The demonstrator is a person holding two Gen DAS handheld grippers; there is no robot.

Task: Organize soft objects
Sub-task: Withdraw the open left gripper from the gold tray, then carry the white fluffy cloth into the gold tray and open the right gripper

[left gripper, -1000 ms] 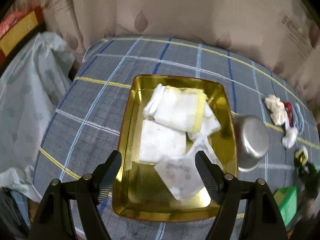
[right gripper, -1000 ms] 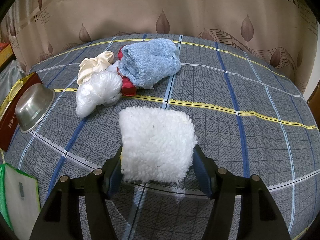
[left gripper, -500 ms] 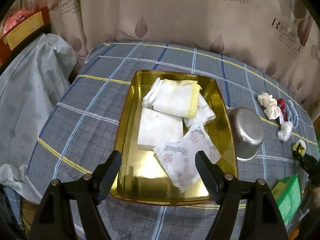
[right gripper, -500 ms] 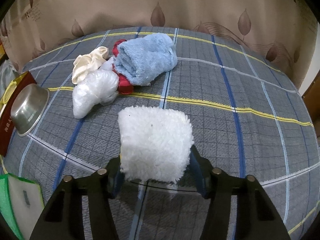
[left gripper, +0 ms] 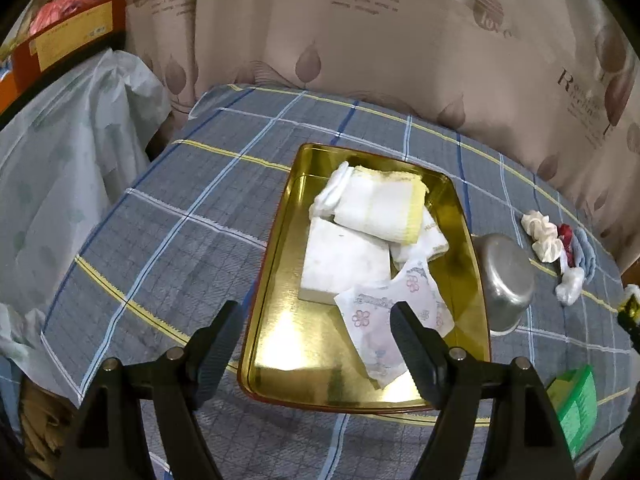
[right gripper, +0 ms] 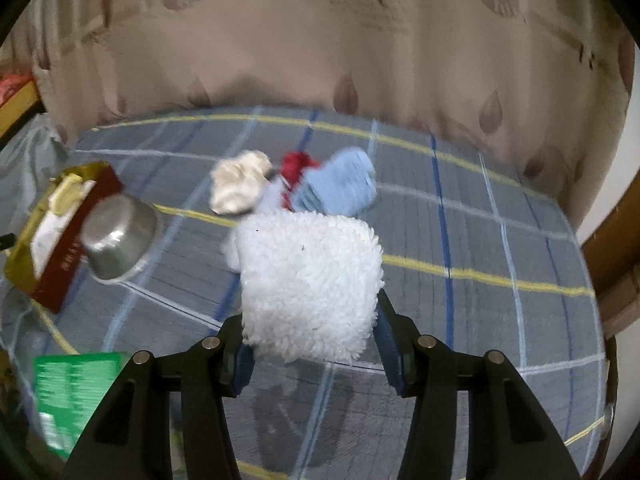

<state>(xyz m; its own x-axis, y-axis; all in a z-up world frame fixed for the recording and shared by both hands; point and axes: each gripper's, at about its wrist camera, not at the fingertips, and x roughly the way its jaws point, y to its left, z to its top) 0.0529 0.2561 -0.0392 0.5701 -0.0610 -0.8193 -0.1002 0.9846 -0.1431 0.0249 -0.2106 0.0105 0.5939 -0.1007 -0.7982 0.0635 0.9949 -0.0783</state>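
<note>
My right gripper [right gripper: 314,336] is shut on a fluffy white cloth [right gripper: 310,284] and holds it above the plaid tablecloth. Behind it lie a blue towel [right gripper: 340,186], a red cloth [right gripper: 294,166] and a cream cloth [right gripper: 238,184]. My left gripper [left gripper: 316,316] is open and empty above the near end of a gold tray [left gripper: 280,344]. In the tray lie a folded white-and-yellow towel [left gripper: 380,204], a white folded pad [left gripper: 344,260] and a floral wrapper [left gripper: 384,320]. The tray also shows in the right wrist view [right gripper: 24,276].
An upturned steel bowl [left gripper: 506,280] sits right of the tray, also in the right wrist view [right gripper: 116,236]. A green box [left gripper: 576,404] lies at the table's near right, and shows in the right wrist view [right gripper: 72,392]. A curtain hangs behind. A plastic-covered heap [left gripper: 60,168] stands left of the table.
My right gripper has risen with the fluffy cloth and turned left, bringing the tray and bowl into view. My left gripper has pulled back and up from the tray.
</note>
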